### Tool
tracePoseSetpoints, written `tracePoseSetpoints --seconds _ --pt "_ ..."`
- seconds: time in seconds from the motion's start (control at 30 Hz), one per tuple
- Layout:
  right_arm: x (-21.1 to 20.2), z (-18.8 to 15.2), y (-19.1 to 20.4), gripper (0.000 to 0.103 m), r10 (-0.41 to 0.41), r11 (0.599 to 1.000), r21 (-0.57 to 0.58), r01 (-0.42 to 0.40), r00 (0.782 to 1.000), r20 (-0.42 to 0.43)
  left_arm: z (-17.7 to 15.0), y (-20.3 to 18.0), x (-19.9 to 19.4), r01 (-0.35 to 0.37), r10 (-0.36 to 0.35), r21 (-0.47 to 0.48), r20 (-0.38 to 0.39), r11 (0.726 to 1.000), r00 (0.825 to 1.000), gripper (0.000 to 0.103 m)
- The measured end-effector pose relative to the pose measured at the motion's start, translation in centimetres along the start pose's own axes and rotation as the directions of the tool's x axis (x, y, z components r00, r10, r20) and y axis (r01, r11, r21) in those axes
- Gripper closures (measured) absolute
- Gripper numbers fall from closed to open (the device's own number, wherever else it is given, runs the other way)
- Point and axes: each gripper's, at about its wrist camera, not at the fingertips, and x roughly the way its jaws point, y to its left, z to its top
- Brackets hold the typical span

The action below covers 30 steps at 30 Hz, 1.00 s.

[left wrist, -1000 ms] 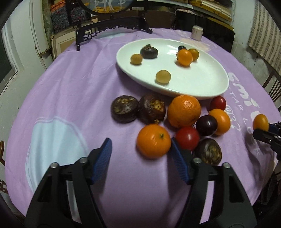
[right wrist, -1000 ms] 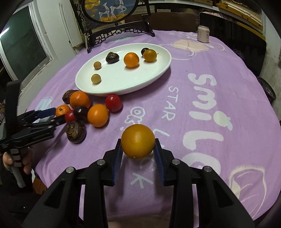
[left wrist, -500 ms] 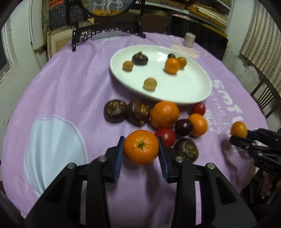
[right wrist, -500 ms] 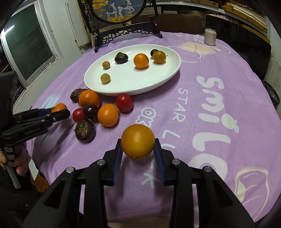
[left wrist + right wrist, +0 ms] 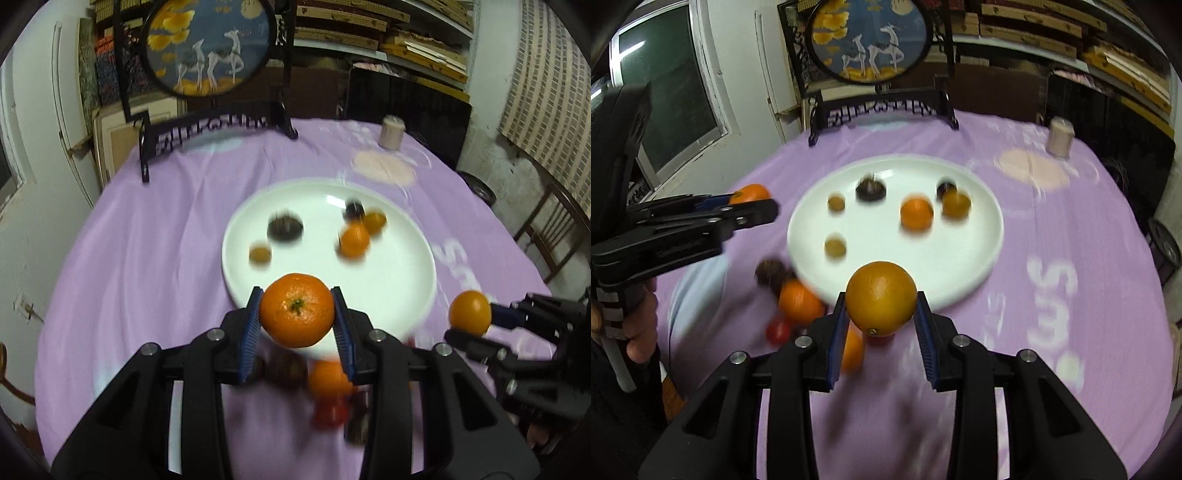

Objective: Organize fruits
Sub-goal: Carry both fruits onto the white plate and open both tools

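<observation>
My left gripper point(image 5: 297, 326) is shut on a tangerine point(image 5: 297, 309) and holds it raised over the near rim of the white oval plate point(image 5: 388, 280). My right gripper point(image 5: 881, 321) is shut on a smooth orange point(image 5: 881, 298), raised above the near rim of the plate point(image 5: 960, 266). The plate holds several small fruits, among them an orange one point(image 5: 916, 213) and a dark one point(image 5: 870, 190). Several loose fruits lie on the cloth below the grippers, such as an orange point(image 5: 798, 301) and a red tomato point(image 5: 777, 330). Each gripper shows in the other's view, the right point(image 5: 476, 321) and the left point(image 5: 746, 206).
The round table has a purple cloth point(image 5: 147, 240). A black-framed round screen on a stand point(image 5: 210, 55) stands at the far edge. A small pale jar point(image 5: 391, 132) sits at the far right. A wooden chair point(image 5: 554, 221) is beside the table on the right.
My left gripper shut on the tangerine, lifted it off the cloth and moved toward the plate. My right gripper rose and moved toward the plate with its orange.
</observation>
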Motion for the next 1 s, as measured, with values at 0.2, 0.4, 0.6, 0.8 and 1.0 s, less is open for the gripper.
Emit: tracePoseSetpoints --seconds 0.2,0.4,0.6,0.8,1.0 --pt "5.6 7.4 -1.9 0.068 -0.09 0.995 0.032 0.089 0.996 0.014 7.5 -0.4 5.3 -0.021 0.021 -0.032 0.013 0.999 1.0 0.066" --pt "9.4 7.4 -4.0 0.068 -0.082 0.993 0.08 0.081 0.997 -0.002 6.7 0.8 9.9 -0.002 -0.003 -0.082 -0.062 0.997 0.998 0.066" --pt "10.4 7.6 -3.9 0.068 -0.106 0.993 0.053 0.107 0.994 -0.014 6.2 1.2 11.2 0.003 -0.012 -0.091 -0.095 0.996 0.995 0.066" --pt "11.1 8.1 -3.7 0.055 -0.17 0.985 0.029 0.169 0.985 0.023 6.0 1.1 10.7 -0.002 -0.005 -0.102 -0.067 0.995 0.998 0.043" --pt "9.9 7.5 -4.1 0.048 -0.165 0.985 0.056 0.163 0.985 0.05 5.5 1.6 9.7 -0.006 0.002 -0.113 -0.039 0.994 0.999 0.039"
